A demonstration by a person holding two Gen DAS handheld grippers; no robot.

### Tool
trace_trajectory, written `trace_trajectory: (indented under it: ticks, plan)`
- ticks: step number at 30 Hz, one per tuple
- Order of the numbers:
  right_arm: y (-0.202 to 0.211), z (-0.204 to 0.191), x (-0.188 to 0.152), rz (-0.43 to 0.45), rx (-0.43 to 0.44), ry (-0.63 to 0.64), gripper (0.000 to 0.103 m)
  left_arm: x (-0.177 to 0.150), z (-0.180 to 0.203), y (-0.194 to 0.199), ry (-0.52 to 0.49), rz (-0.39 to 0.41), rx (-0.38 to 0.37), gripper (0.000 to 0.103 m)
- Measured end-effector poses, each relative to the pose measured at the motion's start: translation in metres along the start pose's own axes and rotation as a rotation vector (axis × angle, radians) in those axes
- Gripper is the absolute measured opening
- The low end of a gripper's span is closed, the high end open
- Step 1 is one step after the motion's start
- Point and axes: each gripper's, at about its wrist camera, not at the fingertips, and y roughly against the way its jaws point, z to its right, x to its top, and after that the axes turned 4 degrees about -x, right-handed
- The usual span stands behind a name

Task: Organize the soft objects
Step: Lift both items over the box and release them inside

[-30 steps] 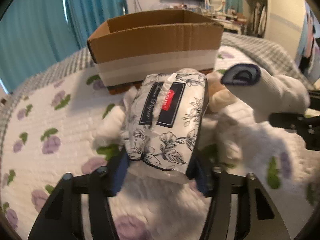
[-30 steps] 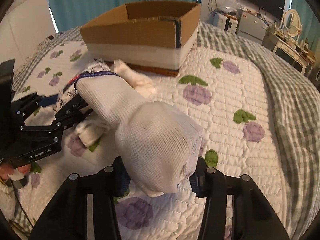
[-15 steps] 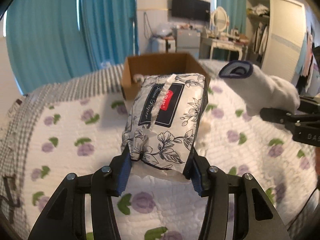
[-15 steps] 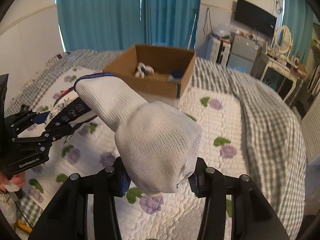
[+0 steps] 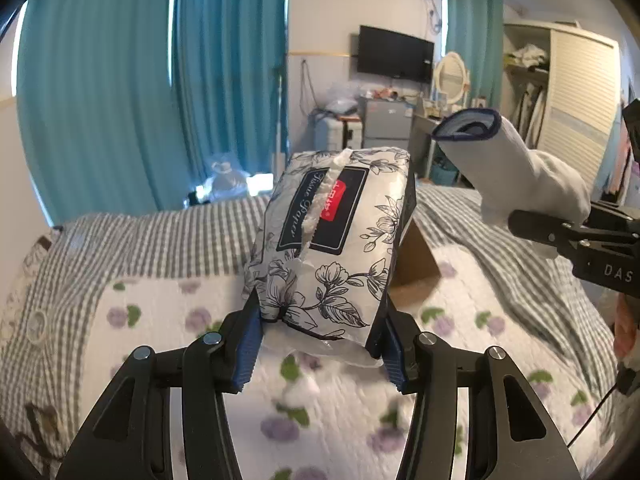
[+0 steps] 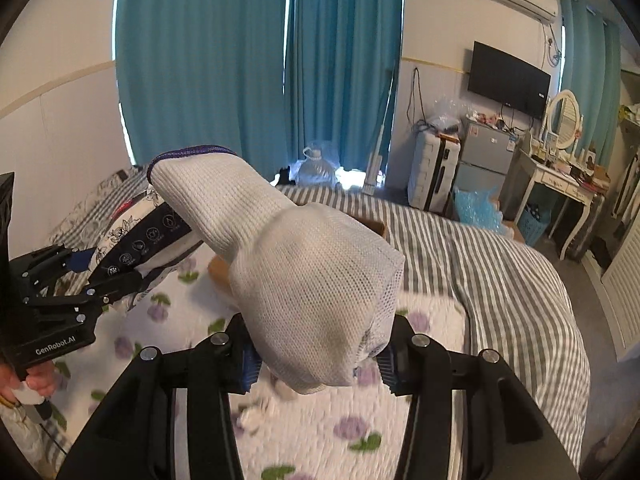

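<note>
My left gripper (image 5: 322, 344) is shut on a floral black-and-white tissue pack (image 5: 332, 236) and holds it high above the bed. My right gripper (image 6: 318, 354) is shut on a white sock with a purple cuff (image 6: 304, 264), also raised. The sock (image 5: 516, 168) shows at the right of the left wrist view. The tissue pack (image 6: 148, 232) shows at the left of the right wrist view. The cardboard box (image 5: 414, 264) is mostly hidden behind the tissue pack; only a corner (image 6: 218, 270) shows behind the sock.
The bed has a white quilt with purple flowers (image 5: 168, 320) and a grey checked blanket (image 6: 500, 264). Small white soft items (image 6: 252, 420) lie on the quilt below. Teal curtains (image 6: 248, 60), a fridge (image 6: 484, 156) and a dressing table (image 6: 560, 176) stand beyond.
Both grippers have risen well above the bed with their loads and tilted up, so the box has dropped out of sight behind the tissue pack and the sock.
</note>
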Motion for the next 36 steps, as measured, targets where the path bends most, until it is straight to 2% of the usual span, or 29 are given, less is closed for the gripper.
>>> trace_trajectory:
  ticks: [2,7,14,16,17,18,20,22,24,27,30,36]
  plan:
    - [-0.016,0.003,0.012,0.001,-0.002,-0.006,0.046,0.013,-0.003,-0.020,-0.006,-0.002,0.025,0.051]
    - [-0.084,0.014,0.039,-0.024,0.000,-0.035,0.046,0.036,-0.008,-0.083,-0.022,-0.034,0.041,0.051]
    - [-0.178,0.031,0.039,-0.107,-0.009,-0.077,0.046,0.032,-0.011,-0.159,-0.072,-0.087,0.056,0.051]
    - [-0.196,0.036,0.035,-0.118,-0.006,-0.091,0.046,0.028,-0.011,-0.171,-0.090,-0.081,0.048,0.056]
    - [-0.203,0.038,0.032,-0.121,-0.002,-0.104,0.046,0.025,-0.012,-0.174,-0.094,-0.062,0.011,0.061]
    - [-0.211,0.042,0.030,-0.121,0.008,-0.128,0.047,0.024,-0.014,-0.175,-0.085,-0.044,-0.018,0.071]
    - [-0.218,0.050,0.027,-0.108,0.036,-0.167,0.054,0.022,-0.020,-0.177,-0.064,-0.020,-0.046,0.075]
    - [-0.221,0.056,0.026,-0.091,0.049,-0.196,0.082,0.022,-0.022,-0.179,-0.067,-0.030,-0.030,0.075]
    - [-0.219,0.059,0.026,-0.073,0.049,-0.212,0.083,0.023,-0.021,-0.178,-0.083,-0.030,0.004,0.075]
    - [-0.209,0.056,0.029,-0.064,0.025,-0.193,0.083,0.026,-0.018,-0.167,-0.087,-0.025,0.007,0.075]
    - [-0.183,0.051,0.037,-0.045,0.008,-0.174,0.083,0.035,-0.013,-0.145,-0.088,-0.002,0.028,0.075]
    - [-0.084,0.032,0.062,0.023,-0.033,-0.120,0.083,0.065,-0.011,-0.056,-0.049,0.080,-0.002,0.075]
